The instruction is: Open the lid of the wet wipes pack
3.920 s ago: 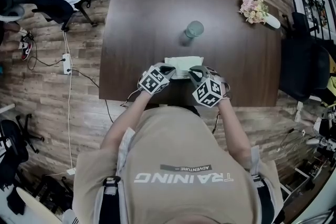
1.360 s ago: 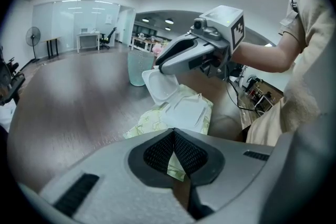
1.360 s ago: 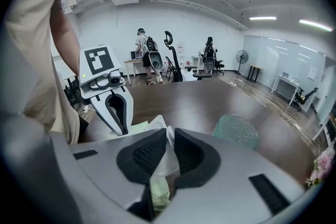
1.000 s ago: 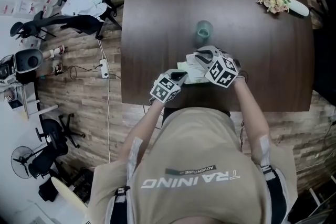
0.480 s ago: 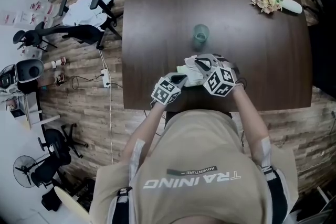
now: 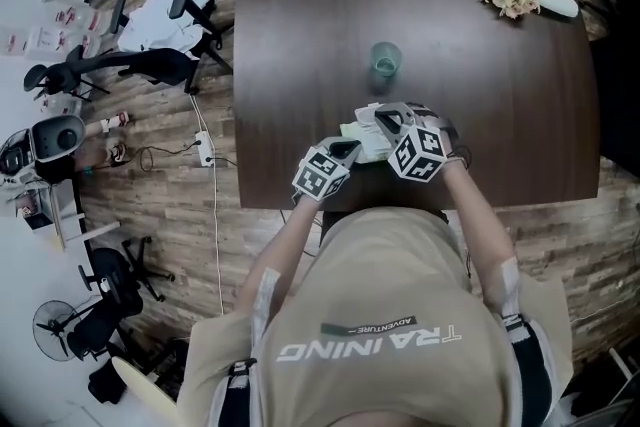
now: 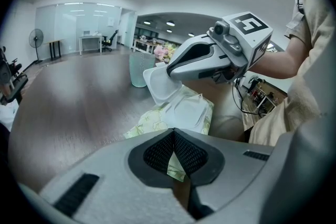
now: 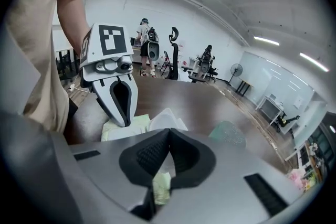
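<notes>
- From the head view, the two grippers cover most of the wet wipes pack (image 6: 368,147), which lies by the table's (image 6: 300,35) near edge.
- Left gripper (image 6: 350,147): jaws clamped on the pack's near-left edge.
- Right gripper (image 6: 374,117): jaws pinched together on the raised white lid (image 7: 159,84).

From above, left gripper (image 6: 348,148) and right gripper (image 6: 374,119) hide most of the wet wipes pack (image 6: 367,147).

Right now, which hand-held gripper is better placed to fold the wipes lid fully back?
Right, probably. The right hand-held gripper is shut on the raised white lid, so it can swing it back. The left hand-held gripper is shut on the near edge of the wet wipes pack, steadying it.
</notes>
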